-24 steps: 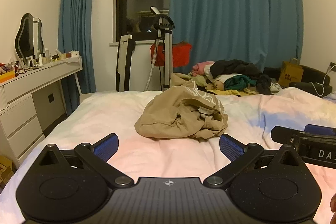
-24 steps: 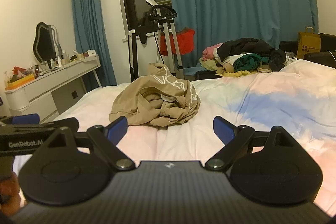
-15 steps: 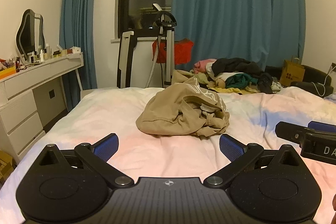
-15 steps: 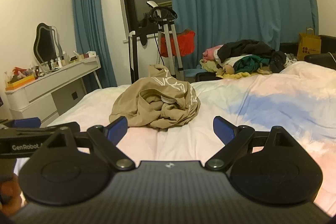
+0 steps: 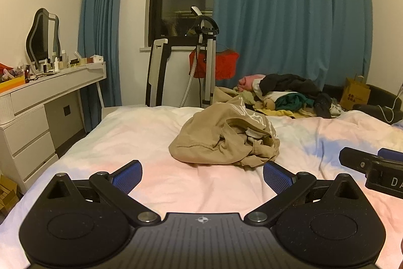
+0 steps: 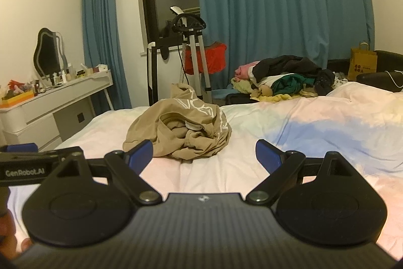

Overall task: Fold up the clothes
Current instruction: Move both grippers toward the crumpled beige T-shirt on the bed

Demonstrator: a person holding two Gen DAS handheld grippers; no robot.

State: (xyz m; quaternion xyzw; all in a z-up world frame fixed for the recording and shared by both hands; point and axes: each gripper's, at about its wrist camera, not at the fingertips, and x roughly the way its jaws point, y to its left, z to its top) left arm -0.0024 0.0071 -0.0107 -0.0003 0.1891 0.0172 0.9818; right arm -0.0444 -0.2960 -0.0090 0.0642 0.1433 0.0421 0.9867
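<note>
Tan garment (image 5: 224,135), crumpled in a heap on the bed (image 5: 141,132), lies just ahead of both tongs, untouched. Left tongs (image 5: 202,174) stand spread wide with nothing between the blue pads; right tongs (image 6: 204,155) likewise gape empty, the heap slightly left of their gap.
</note>
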